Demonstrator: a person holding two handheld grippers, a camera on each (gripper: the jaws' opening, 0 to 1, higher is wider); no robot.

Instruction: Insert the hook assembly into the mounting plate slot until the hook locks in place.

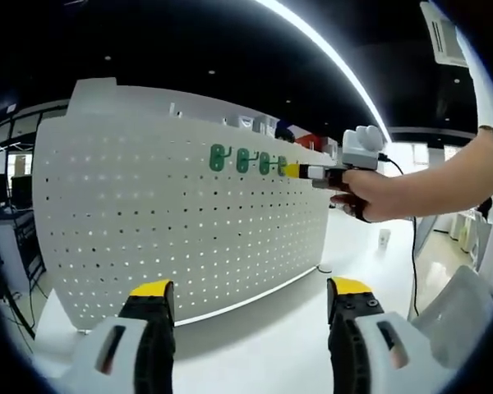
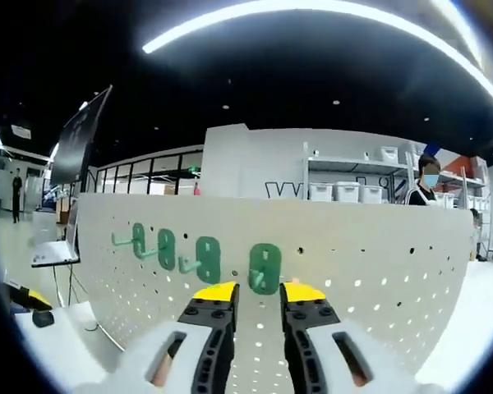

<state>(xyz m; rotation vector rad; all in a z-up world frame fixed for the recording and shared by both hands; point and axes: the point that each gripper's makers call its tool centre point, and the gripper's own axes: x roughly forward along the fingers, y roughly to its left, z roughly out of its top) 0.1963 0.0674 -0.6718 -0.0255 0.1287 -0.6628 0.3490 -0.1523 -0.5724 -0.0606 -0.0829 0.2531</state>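
Green plastic hooks (image 1: 248,159) sit in a row of four near the top edge of the upright white perforated pegboard (image 1: 148,222), each on an oval back plate. In the right gripper view the same row runs from far left to near, and the nearest green hook (image 2: 264,268) stands just beyond the yellow tips of the right gripper (image 2: 259,293). Its jaws stand a narrow gap apart with the hook's prong in line with that gap; contact cannot be told.

In the left gripper view a hand (image 1: 363,195) holds the right gripper at the right end of the row, beside the board's upper right edge. The left gripper (image 1: 251,289) hangs low and well apart from the board, jaws spread wide and empty. Bare white tabletop (image 1: 279,320) lies between it and the board's lower edge. A person (image 2: 426,182) stands far behind the board's right side.
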